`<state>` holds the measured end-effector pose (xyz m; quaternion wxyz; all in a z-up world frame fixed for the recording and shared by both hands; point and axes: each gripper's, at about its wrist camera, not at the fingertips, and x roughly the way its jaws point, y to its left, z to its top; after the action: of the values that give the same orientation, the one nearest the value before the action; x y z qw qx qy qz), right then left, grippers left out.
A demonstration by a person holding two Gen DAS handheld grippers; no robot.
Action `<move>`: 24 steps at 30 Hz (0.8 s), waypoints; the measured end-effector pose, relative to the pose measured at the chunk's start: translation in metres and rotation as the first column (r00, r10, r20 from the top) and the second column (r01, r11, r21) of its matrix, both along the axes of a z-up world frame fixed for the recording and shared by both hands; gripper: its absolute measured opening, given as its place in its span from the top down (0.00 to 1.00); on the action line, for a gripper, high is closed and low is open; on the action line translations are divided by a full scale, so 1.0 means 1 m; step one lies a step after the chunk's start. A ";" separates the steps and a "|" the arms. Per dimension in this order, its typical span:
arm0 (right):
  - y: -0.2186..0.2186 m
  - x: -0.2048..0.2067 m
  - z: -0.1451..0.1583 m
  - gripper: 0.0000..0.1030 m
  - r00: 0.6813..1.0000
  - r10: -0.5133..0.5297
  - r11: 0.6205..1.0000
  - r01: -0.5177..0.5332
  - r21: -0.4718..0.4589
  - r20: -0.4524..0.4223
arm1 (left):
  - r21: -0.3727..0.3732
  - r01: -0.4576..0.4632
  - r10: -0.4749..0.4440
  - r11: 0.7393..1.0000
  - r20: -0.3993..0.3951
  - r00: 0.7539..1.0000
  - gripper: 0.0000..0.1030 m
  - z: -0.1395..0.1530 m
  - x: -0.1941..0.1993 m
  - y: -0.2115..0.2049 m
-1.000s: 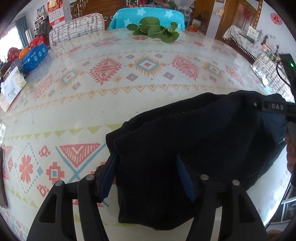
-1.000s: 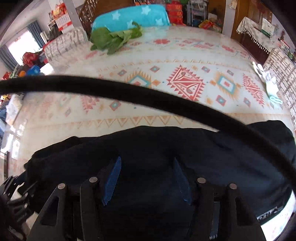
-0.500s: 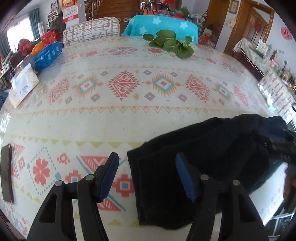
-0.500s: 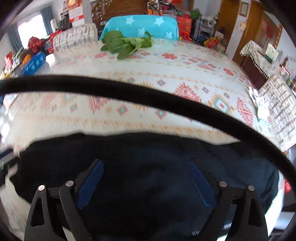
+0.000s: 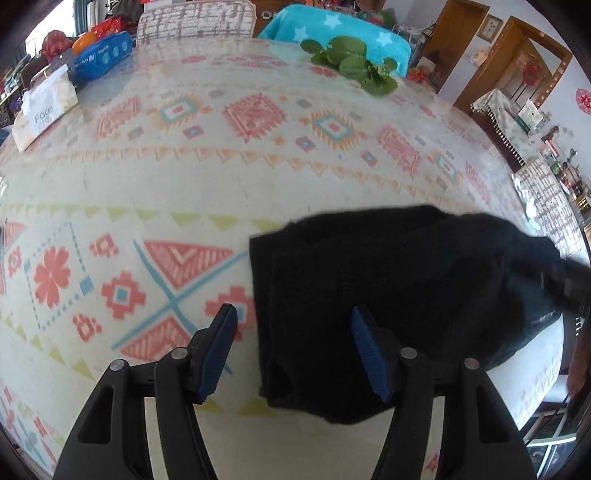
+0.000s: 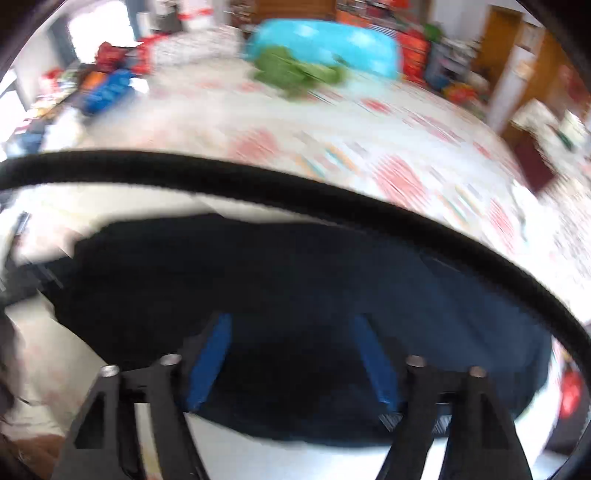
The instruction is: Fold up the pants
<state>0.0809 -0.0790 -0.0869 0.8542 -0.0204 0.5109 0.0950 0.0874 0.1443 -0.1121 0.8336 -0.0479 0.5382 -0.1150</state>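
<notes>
Nearest in the left wrist view, the left gripper (image 5: 293,323) shows 2 black fingers with ribbed blue pads (image 5: 364,347), set apart and clamped on nothing; the left pad hangs over bare tablecloth, the right over the cloth's left edge. The pants (image 5: 399,295) are a soft, matte black bundle, folded into a rough rectangle with layered edges on its left side, lying flat on the table (image 5: 184,192) toward its near right edge.

In the blurred right wrist view, the right gripper (image 6: 291,328) has its 2 blue-padded fingers (image 6: 210,354) closing above the pants (image 6: 295,277); the dark fabric lies under the gap, and the pads do not appear to press on it. A thick black cable (image 6: 295,192) curves across that view.

The table is covered by a glossy, smooth cloth printed with coral, teal and yellow geometric diamonds and triangles. Farther back lie a white tissue pack (image 5: 44,107), a blue plastic-wrapped pack (image 5: 101,59) and a bunch of leafy greens (image 5: 354,66). Beyond stand a chair with a woven grey-white cover (image 5: 195,18) and one draped in a fluffy turquoise star blanket (image 5: 332,29).
</notes>
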 end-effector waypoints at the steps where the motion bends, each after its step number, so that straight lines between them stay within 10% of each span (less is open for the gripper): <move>1: 0.007 0.012 0.001 0.52 1.000 0.015 1.000 -0.015 0.027 -0.003 | 0.028 0.004 -0.005 1.000 0.030 1.000 0.39 0.000 -0.006 -0.005; 7: 0.050 0.067 -0.030 0.71 0.992 0.094 0.996 -0.094 0.002 -0.088 | 0.070 0.014 -0.018 0.997 0.060 0.998 0.38 -0.002 -0.016 -0.017; 15: 0.023 -0.028 -0.044 0.71 0.976 0.149 0.987 -0.158 -0.043 -0.160 | 0.035 -0.004 0.001 0.999 0.084 0.996 0.35 -0.003 -0.021 -0.011; 24: 0.021 -0.010 -0.003 0.71 0.986 0.142 0.990 -0.142 0.007 -0.082 | 0.072 0.014 -0.021 0.997 0.091 0.996 0.30 -0.005 -0.019 -0.020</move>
<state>0.0710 -0.0581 -0.0900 0.8233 -0.0524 0.5430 0.1567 0.0683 0.1242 -0.1171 0.8575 -0.0081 0.5036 -0.1051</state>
